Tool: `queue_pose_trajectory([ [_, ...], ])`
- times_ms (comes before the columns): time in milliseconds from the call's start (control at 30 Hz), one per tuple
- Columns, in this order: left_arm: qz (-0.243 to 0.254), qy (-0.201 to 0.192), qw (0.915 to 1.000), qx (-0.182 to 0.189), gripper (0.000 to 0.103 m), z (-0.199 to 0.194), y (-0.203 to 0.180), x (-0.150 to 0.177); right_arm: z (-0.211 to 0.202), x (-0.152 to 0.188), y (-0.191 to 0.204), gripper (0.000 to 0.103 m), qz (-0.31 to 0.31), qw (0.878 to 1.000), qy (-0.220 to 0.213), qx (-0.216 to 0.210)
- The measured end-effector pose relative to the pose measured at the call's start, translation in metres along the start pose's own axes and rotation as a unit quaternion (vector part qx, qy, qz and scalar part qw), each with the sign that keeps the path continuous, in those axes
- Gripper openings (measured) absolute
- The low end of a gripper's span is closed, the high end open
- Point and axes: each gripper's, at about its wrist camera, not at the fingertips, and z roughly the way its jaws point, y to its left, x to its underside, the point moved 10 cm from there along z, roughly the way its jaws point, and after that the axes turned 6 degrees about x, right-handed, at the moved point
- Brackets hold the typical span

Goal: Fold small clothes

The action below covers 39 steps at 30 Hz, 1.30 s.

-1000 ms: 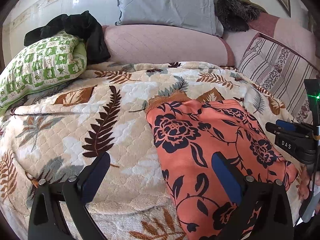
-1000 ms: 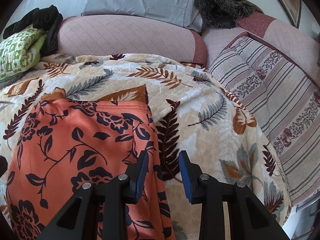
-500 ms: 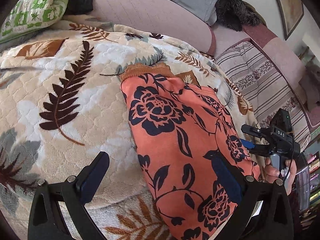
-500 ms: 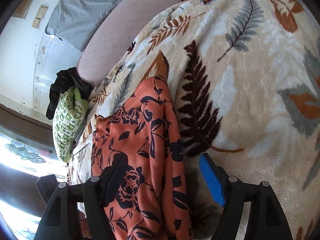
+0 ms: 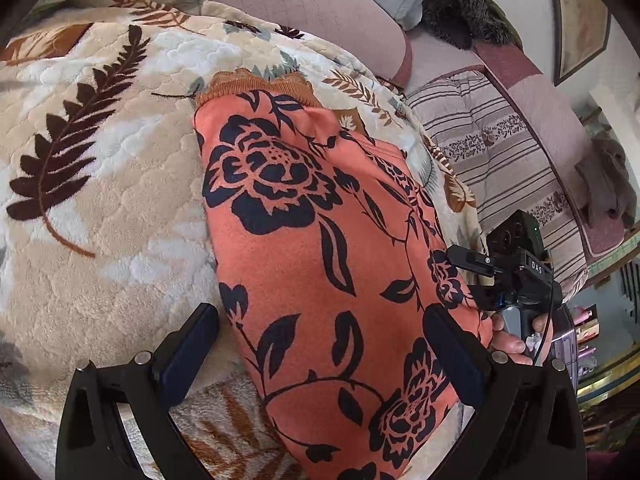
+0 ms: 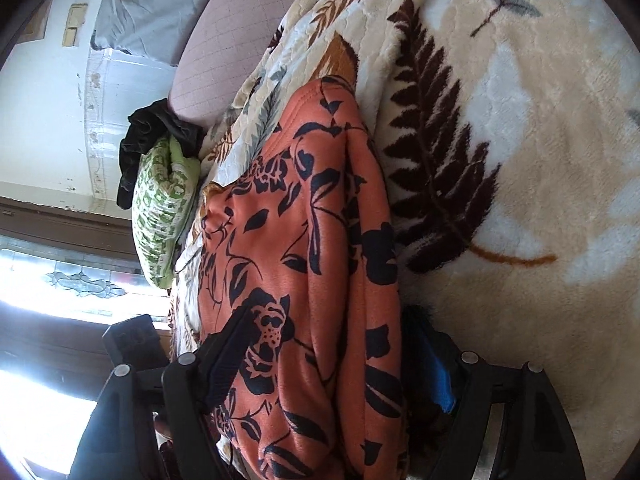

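With both grippers brought low over the near end of the garment, the step in hand reads as taking hold of its near edge for a fold. Nearest the left wrist camera, the left gripper (image 5: 320, 344) stands wide, one blue pad over the blanket just off the cloth's left edge, the other over the cloth near its right edge; nothing is pinched. The right gripper (image 6: 344, 352) is rolled onto its side, and its jaws have just been opening — they now stand wide and straddle the folded side edge of the garment, one dark finger lying over the top of the cloth, the blue pad beside it toward the blanket; the pads do not appear to press on it yet. The garment itself, an orange floral piece (image 5: 320, 240) with dark flowers and a ribbed cuff or hem at its far end, lies lengthwise on the leaf-patterned blanket (image 5: 100, 200), already doubled along its length to judge by the stacked layers in the right wrist view. A hand (image 5: 516, 332) holds the right gripper's handle just off the garment's near right corner. To do this well, each gripper likely needs to take all layers of its own near corner, close level with the other, then lift and carry the edge toward the far hem evenly — an uneven grip would skew the fold. Farther off lie a pink bolster (image 5: 300, 4), a striped cushion (image 5: 500, 152), a green patterned pillow (image 6: 160, 216).
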Motion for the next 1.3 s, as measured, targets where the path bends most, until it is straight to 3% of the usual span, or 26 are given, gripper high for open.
queue_pose_trajectory([
  [100, -0.003, -0.005, 0.9999, 0.016, 0.101, 0.001, -0.004, 0.000, 0.006, 0.000, 0.005, 0.080, 0.003, 1.000, -0.004, -0.013],
  [233, -0.003, -0.012, 0.9999, 0.011, 0.100, 0.003, -0.007, -0.002, 0.013, 0.002, 0.015, 0.080, -0.001, 1.000, -0.006, -0.019],
  [300, -0.005, -0.017, 0.9998, -0.004, 0.085, 0.004, -0.005, -0.004, 0.017, 0.003, 0.019, 0.077, -0.014, 1.000, -0.012, -0.002],
  [400, -0.013, -0.028, 0.9993, -0.018, 0.067, -0.001, 0.002, -0.007, 0.019, 0.005, 0.027, 0.063, -0.038, 0.999, -0.021, 0.025],
  [600, -0.002, -0.056, 0.9980, -0.029, 0.049, -0.013, 0.001, -0.014, 0.011, -0.001, 0.047, 0.041, -0.089, 0.991, -0.065, 0.076],
  [733, 0.012, -0.075, 0.9963, -0.040, 0.048, -0.029, -0.004, -0.020, 0.001, -0.003, 0.067, 0.036, -0.125, 0.984, -0.098, 0.083],
  [967, 0.024, -0.131, 0.9892, -0.062, 0.048, -0.089, -0.004, -0.028, 0.005, 0.009, 0.122, 0.035, -0.182, 0.972, -0.140, 0.058],
  [1300, 0.015, -0.161, 0.9807, -0.110, 0.048, -0.160, 0.030, -0.002, 0.047, 0.050, 0.176, 0.035, -0.209, 0.970, -0.122, 0.007],
])
